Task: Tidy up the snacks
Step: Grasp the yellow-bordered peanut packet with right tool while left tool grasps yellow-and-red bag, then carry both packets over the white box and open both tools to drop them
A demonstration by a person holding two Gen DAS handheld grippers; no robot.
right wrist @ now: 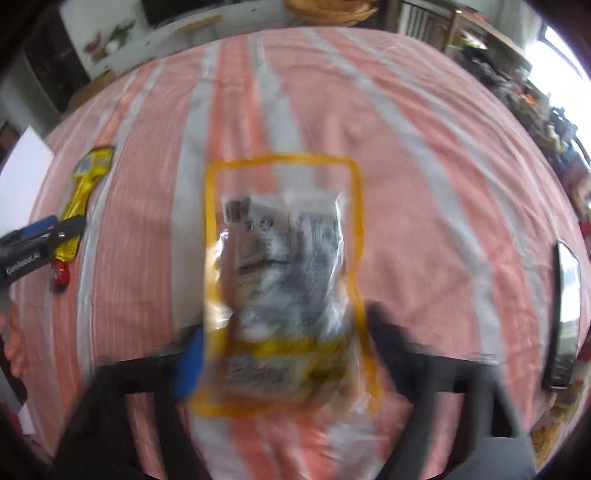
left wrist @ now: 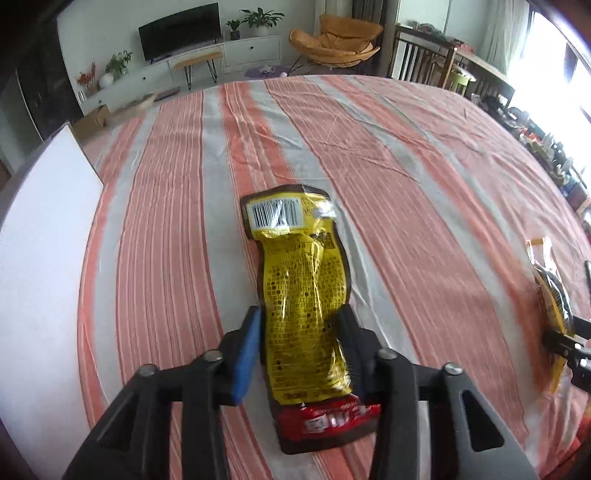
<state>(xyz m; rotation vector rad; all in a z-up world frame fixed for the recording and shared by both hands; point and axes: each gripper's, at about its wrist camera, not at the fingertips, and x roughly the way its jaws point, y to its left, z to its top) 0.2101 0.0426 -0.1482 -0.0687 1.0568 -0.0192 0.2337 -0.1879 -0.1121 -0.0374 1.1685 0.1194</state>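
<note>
Now two snack packets, one per tool: left tool (left wrist: 301,350) pinches the yellow packet (left wrist: 299,291); right tool (right wrist: 284,363) clamps the clear packet (right wrist: 284,266).

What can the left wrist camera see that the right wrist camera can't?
Only the left wrist view shows the barcode on the yellow snack packet, the TV and a whole orange chair.

Only the right wrist view shows the black phone lying at the right.

Both show the striped tablecloth, the yellow snack packet squeezed in the left tongs, and the clear yellow-edged bag between the right tongs, blurred.
</note>
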